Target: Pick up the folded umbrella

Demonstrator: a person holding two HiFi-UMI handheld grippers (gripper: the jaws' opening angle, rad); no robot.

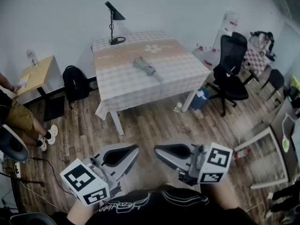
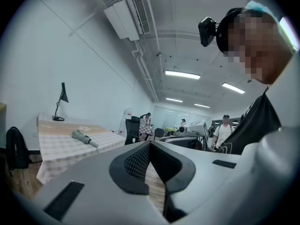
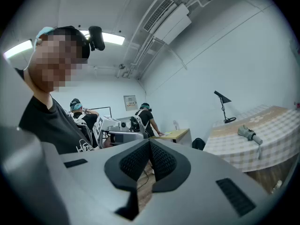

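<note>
The folded grey umbrella (image 1: 148,68) lies on the checked tablecloth of the table (image 1: 122,86), far ahead of me across the wooden floor. Both grippers are held low near my body, well short of the table, with their tips turned toward each other. The left gripper (image 1: 135,149) is shut with nothing between its pads. The right gripper (image 1: 157,149) is shut and empty too. In the left gripper view the umbrella (image 2: 84,138) shows at the left beyond the closed left gripper (image 2: 150,145). In the right gripper view the umbrella (image 3: 249,135) lies at the right, past the closed right gripper (image 3: 150,143).
A black desk lamp (image 1: 114,25) stands at the table's far edge. A black office chair (image 1: 232,71) is to the table's right; a black backpack (image 1: 75,82) and a small wooden side table (image 1: 40,74) to its left. A person (image 1: 18,118) stands at the left. A bottle (image 1: 178,108) lies by a table leg.
</note>
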